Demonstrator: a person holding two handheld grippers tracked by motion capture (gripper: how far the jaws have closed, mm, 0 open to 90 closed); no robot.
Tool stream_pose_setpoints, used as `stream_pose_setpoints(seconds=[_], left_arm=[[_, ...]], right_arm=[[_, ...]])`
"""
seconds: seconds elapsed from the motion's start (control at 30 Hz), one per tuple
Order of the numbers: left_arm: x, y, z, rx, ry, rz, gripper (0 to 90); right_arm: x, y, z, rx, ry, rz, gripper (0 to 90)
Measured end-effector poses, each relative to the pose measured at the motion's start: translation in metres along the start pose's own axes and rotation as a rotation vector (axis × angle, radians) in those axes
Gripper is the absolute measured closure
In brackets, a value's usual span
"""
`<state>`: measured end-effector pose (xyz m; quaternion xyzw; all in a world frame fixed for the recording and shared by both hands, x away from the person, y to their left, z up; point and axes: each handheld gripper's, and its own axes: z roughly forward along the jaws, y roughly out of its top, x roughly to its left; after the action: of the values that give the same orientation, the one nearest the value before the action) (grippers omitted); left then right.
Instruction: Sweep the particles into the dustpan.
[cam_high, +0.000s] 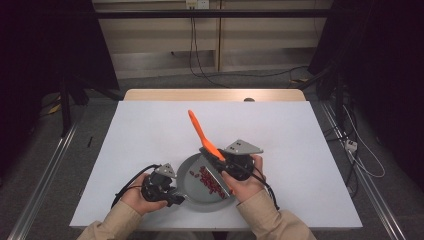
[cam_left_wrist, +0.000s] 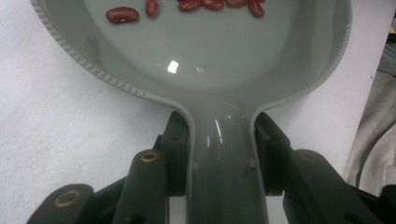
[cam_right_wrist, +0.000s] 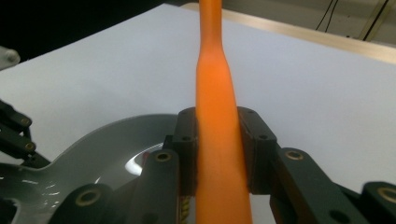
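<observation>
Pan handle clamped in left claw, orange spatula gripped btwn right claw pads.

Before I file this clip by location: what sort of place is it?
Probably a lab recording booth, not a kitchen: a white-covered table between dark curtains, cables trailing over grey carpet, and a grey pan of beans as a prop.

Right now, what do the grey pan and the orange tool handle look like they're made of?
Grey pan: probably glossy moulded plastic, given the sharp light glints and ribbed rim. Orange tool handle: likely smooth plastic or silicone with a soft sheen; which one can't be told.
</observation>
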<state>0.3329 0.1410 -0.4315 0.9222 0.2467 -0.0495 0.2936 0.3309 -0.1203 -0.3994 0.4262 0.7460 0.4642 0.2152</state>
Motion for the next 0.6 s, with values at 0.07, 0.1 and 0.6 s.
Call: stream_pose_setpoints(seconds=[0.07,0.1,0.6], left_arm=[[0.002,0.000,-0.001,0.018,0.001,0.018,63.1],[0.002,0.000,-0.002,0.017,0.002,0.014,63.1],[-0.003,0.005,0.003,0.018,0.052,-0.013,61.8]], right_arm=[[-0.009,0.002,-0.004,-0.002,-0.024,-0.001,71.4],[-0.013,0.001,-0.005,0.000,-0.038,-0.003,71.4],[-0.004,-0.028,0.002,0.053,-0.091,0.034,71.3]])
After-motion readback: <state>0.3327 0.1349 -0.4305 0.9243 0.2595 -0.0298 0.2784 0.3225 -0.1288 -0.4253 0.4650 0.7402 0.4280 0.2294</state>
